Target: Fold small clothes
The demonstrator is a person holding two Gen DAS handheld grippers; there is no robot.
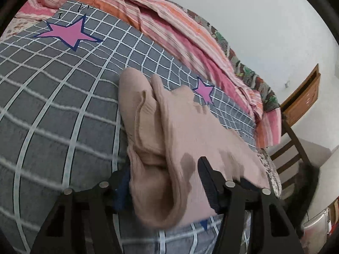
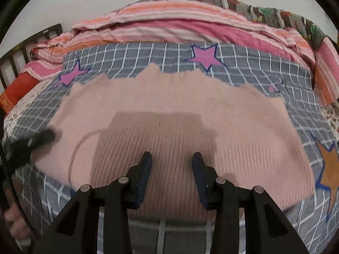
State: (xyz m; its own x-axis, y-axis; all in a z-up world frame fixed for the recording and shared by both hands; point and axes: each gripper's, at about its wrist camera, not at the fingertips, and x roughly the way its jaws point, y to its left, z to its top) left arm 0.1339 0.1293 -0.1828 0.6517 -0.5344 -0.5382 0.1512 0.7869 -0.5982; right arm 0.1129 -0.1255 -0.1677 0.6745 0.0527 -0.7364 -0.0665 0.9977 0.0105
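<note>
A soft pink ribbed knit top (image 2: 169, 114) lies spread on the grey checked bed sheet with pink stars (image 2: 264, 74). The left gripper (image 1: 163, 180) pinches one bunched, folded-over edge of it. The right gripper (image 2: 172, 158) hovers over the flat middle with its fingers apart, holding nothing.
</note>
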